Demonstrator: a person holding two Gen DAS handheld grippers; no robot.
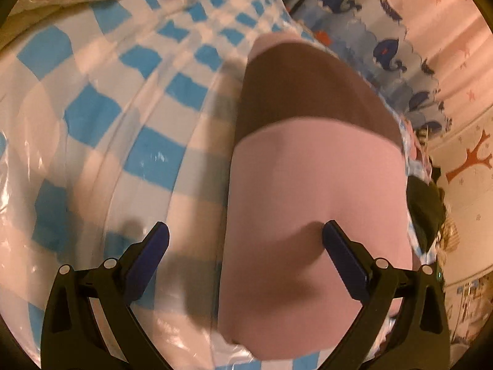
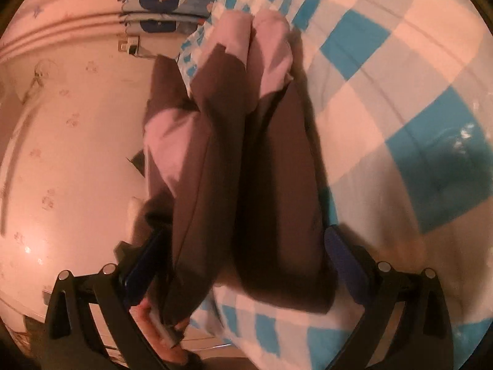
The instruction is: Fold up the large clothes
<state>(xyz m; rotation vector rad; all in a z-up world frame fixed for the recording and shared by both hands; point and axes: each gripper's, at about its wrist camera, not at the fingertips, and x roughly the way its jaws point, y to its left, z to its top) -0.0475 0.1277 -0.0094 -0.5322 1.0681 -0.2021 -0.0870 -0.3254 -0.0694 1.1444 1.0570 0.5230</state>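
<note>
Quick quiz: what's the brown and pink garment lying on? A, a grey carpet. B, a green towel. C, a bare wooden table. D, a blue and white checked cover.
D: in both wrist views the garment lies on a blue and white checked cover, seemingly under clear plastic.

No legible text, labels, brand marks or numbers appear in either view. The curtain (image 1: 385,52) carries printed whale figures only, and the wall (image 1: 468,160) carries a tree decal and small paw and star motifs, with no lettering.
</note>
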